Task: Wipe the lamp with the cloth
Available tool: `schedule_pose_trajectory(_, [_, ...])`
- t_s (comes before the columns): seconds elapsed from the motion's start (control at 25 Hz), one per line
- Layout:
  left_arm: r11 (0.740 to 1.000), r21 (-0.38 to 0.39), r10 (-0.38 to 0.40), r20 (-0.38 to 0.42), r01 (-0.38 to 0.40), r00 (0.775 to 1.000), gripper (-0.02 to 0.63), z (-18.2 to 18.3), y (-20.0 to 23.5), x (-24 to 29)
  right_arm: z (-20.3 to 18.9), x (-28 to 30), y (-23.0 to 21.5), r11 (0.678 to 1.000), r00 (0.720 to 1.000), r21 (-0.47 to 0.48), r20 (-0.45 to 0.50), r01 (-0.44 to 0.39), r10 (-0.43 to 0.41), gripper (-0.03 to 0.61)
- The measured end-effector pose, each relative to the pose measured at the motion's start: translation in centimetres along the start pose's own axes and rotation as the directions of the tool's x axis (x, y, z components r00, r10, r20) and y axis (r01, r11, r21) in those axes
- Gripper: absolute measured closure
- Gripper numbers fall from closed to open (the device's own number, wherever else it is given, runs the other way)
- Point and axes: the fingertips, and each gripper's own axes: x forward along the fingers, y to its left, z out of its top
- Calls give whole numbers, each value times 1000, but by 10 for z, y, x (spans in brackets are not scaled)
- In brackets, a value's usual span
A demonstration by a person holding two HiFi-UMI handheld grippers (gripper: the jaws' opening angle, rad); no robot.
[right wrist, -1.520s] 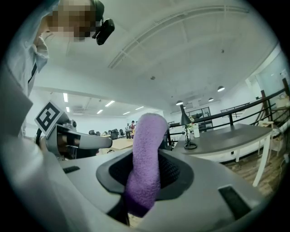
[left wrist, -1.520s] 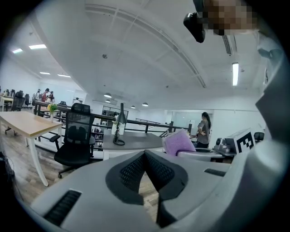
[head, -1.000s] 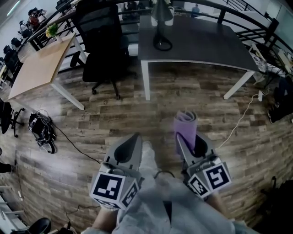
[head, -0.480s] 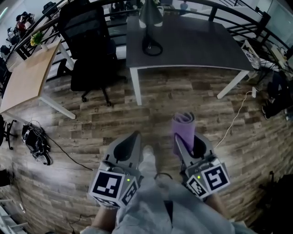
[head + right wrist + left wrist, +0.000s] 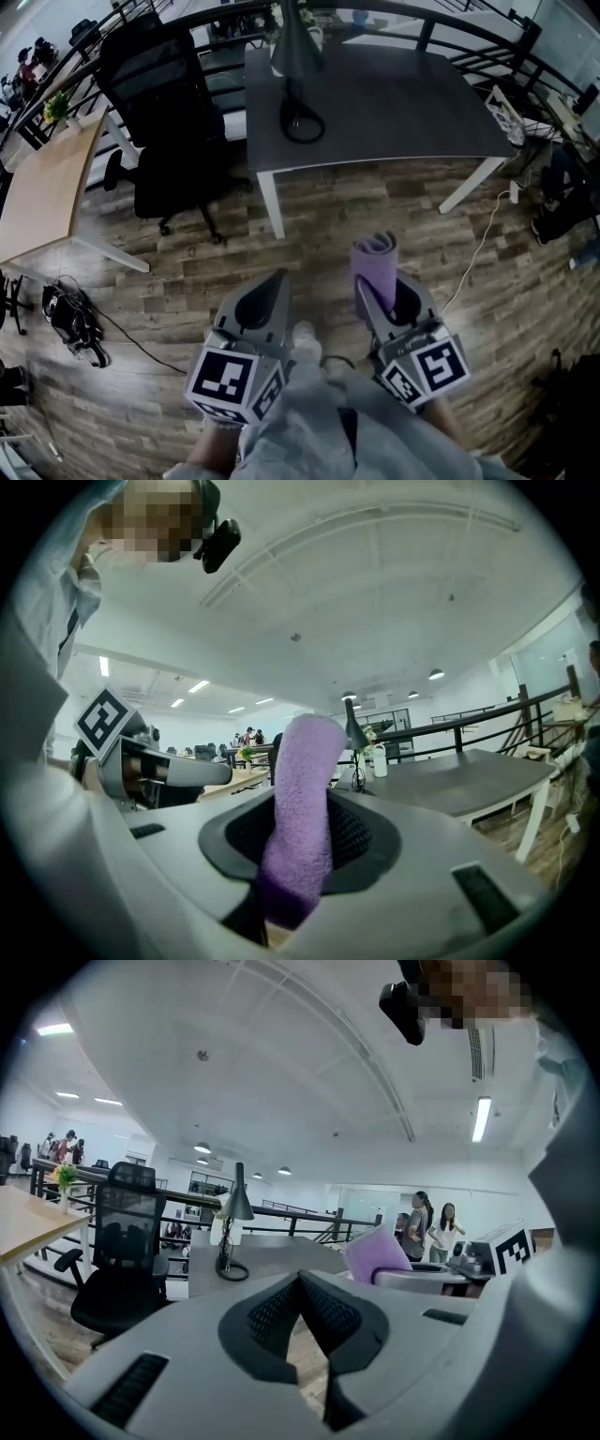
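Low at centre-right of the head view, my right gripper (image 5: 386, 289) is clamped on the rolled purple terry cloth (image 5: 375, 261), which pokes out past the jaw tips. Beside it, lower centre-left, my left gripper (image 5: 274, 283) has its jaws pressed together on nothing. Top centre, the dark-shaded desk lamp (image 5: 291, 47) stands on the grey rectangular table (image 5: 394, 94), well apart from both grippers, with a black office chair (image 5: 159, 103) to its left.
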Motion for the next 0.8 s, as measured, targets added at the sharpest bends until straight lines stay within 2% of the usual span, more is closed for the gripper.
schedule_pose_trajectory(0.24, [999, 3, -45, 4, 45, 999, 603, 22, 18, 47, 11, 39, -21, 1000, 999, -5, -13, 30, -30, 456])
schedule_pose_trajectory(0.6, [1000, 3, -12, 15, 12, 1000, 602, 37, 66, 89, 24, 94, -49, 999, 998, 0, 15, 54, -54, 456])
schedule_pose_trajectory(0.8, [1000, 2, -16, 10, 16, 1000, 602, 40, 79, 103, 25, 109, -60, 998, 998, 9, 11, 68, -68, 456])
